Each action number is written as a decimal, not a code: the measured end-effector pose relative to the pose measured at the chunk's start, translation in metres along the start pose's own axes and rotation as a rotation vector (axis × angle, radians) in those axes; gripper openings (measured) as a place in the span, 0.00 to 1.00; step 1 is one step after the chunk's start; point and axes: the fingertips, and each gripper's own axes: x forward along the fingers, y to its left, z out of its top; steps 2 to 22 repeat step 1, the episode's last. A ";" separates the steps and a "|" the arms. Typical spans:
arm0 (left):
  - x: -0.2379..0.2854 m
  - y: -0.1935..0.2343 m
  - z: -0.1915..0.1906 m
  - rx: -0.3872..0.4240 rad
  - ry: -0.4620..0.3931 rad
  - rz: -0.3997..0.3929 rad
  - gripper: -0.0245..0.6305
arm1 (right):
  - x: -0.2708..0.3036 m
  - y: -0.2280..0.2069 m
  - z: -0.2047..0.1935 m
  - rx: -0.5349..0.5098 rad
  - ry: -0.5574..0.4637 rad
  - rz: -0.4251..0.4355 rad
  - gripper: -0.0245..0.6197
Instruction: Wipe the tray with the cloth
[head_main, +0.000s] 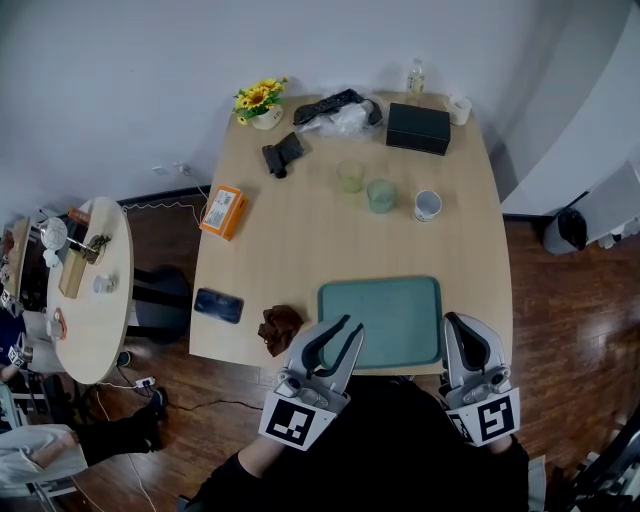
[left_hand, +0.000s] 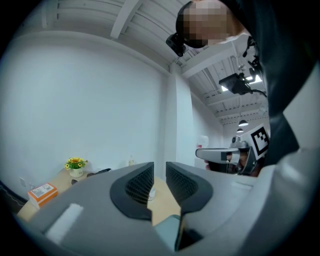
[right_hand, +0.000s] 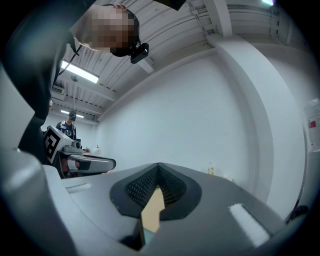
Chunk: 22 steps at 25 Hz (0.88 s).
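Black phone (head_main: 218, 305): lies flat at the left front of the counter (head_main: 300, 240), near the cloth.
Brown cloth (head_main: 280, 328): crumpled on the counter just beside the tray's left rim; neither gripper holds it.
Left gripper (head_main: 350, 325): held level at the counter's front edge, between cloth and tray; jaws a narrow gap apart, with nothing between them.
Teal tray (head_main: 385, 315): flat on the counter close to the front edge; its floor is bare, and no dirt or wetness can be made out.
Right gripper (head_main: 455, 322): held level by the tray's right rim; jaws closed tip to tip on nothing.
Cloth and tray, stage: the layout fits a cloth waiting to be taken up, and equally one laid aside after wiping; the tray's surface does not settle which.
Cloth and tray, technique: a good wipe likely needs the jaws clamped on a thick fold, so that a pad of cloth hangs below the tips. The strokes should overlap and run from rim to rim, reaching into the corners. The free gripper can brace a rim, since the tray sits close to the edge and may slide.
Counts: one tray, one cloth, two grippers, one phone, one orange box (head_main: 222, 211), one flower pot (head_main: 262, 103), two tinted tumblers (head_main: 351, 176), two white cups (head_main: 428, 206), one bottle (head_main: 415, 76), one black box (head_main: 418, 128).
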 end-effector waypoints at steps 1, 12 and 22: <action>0.000 0.000 0.000 -0.002 0.000 0.001 0.12 | 0.000 0.000 -0.001 0.000 0.002 0.000 0.04; 0.000 0.000 0.000 -0.002 0.000 0.001 0.12 | 0.000 0.000 -0.001 0.000 0.002 0.000 0.04; 0.000 0.000 0.000 -0.002 0.000 0.001 0.12 | 0.000 0.000 -0.001 0.000 0.002 0.000 0.04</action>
